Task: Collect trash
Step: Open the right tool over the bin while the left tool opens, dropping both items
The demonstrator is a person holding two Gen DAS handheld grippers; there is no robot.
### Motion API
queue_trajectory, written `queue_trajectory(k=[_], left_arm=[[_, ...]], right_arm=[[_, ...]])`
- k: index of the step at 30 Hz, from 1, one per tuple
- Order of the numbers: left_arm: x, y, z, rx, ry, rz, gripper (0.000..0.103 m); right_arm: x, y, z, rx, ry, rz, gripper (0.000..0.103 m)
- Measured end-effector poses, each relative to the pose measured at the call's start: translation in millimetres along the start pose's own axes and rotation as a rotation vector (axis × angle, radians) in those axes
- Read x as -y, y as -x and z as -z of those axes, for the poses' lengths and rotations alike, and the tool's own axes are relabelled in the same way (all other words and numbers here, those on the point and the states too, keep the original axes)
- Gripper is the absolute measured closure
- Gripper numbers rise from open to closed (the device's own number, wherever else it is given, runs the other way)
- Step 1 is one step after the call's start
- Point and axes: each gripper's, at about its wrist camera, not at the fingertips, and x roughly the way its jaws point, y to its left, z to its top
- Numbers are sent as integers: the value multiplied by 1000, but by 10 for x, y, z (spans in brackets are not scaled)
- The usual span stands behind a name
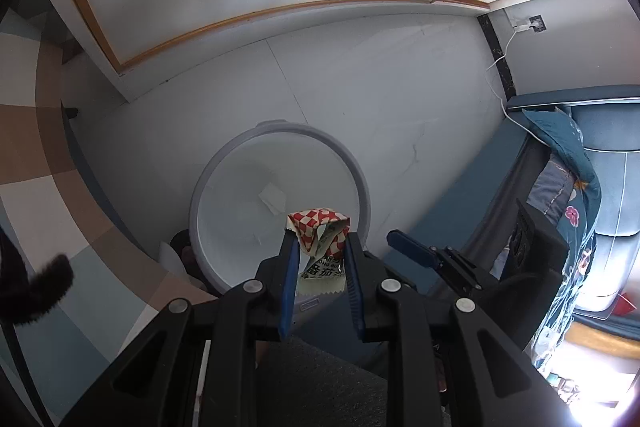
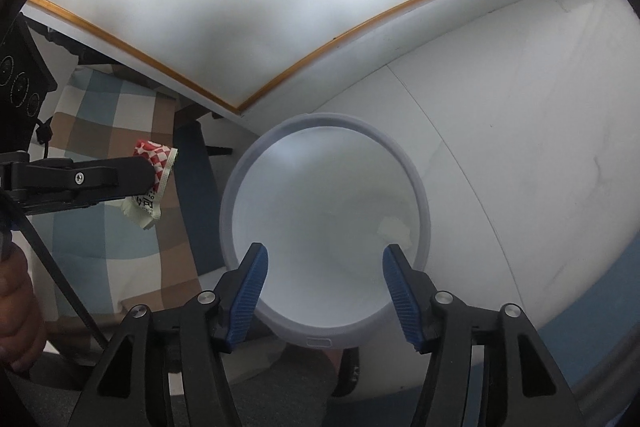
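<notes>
so the left claw (image 1: pixel 318 247) is clamped on the wrapper (image 1: pixel 320 233), hanging just short of the bin (image 1: pixel 200 187) rim on its near-left side, while the right claw (image 2: pixel 324 259) gapes empty right over the bin mouth.

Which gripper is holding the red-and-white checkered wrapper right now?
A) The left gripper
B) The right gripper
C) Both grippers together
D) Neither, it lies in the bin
A: the left gripper has its blue pads clamped on the checkered wrapper above the white bin, while the right gripper stands open with nothing between its fingers over the bin's mouth.
</notes>
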Motion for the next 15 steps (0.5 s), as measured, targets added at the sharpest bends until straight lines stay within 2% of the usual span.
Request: queue_trajectory(k=[6,9,11,15], left_arm=[[66,-47,-24,-29,1,-42,85],[13,-101,-41,-59,25,-46,76],[0,-110,-35,-69,37,-50,63],[-9,-40,-26,-50,47,-70,58]], right_arm=[[201,123,-61,54,-114,19,44],[233,197,-87,84,-129,34,43],[219,213,-108,100,-142,39,42],[260,290,-103,113,-155,31,40]])
